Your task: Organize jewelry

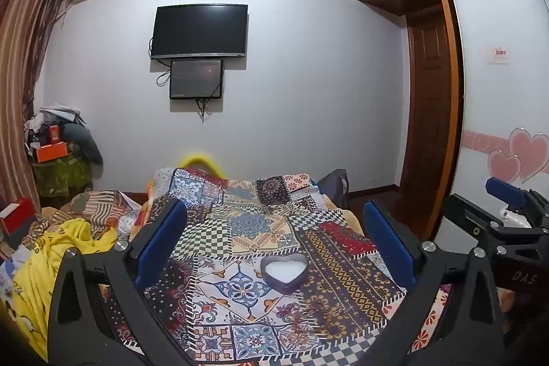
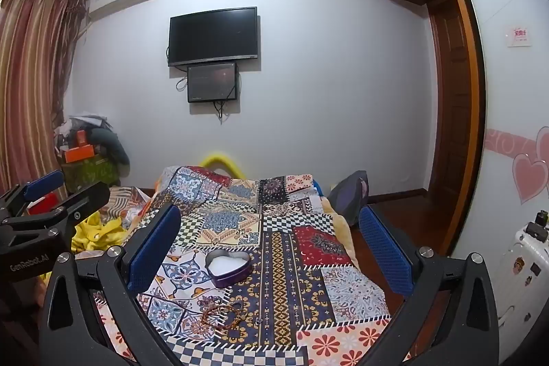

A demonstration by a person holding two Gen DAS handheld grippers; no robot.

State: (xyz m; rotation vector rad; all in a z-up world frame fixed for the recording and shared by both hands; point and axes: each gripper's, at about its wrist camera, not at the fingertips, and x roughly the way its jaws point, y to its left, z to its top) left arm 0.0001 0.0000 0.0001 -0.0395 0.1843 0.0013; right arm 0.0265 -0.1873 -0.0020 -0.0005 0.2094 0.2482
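Note:
A purple heart-shaped box [image 1: 283,272] with a white lining stands open on the patchwork cloth; it also shows in the right wrist view [image 2: 228,267]. A brown beaded bracelet [image 2: 224,314] lies on the cloth in front of the box, with a small dark piece [image 2: 259,320] beside it. My left gripper [image 1: 274,249] is open and empty, held above the cloth with the box between its fingers. My right gripper [image 2: 271,249] is open and empty, above the box and bracelet. Each gripper shows at the edge of the other's view.
The patchwork cloth [image 2: 308,280] covers a bed-like surface. Yellow clothing [image 1: 51,256] lies to the left. A wardrobe with heart stickers [image 1: 507,126] is on the right, a door [image 1: 429,126] beyond it. A TV [image 1: 200,31] hangs on the far wall.

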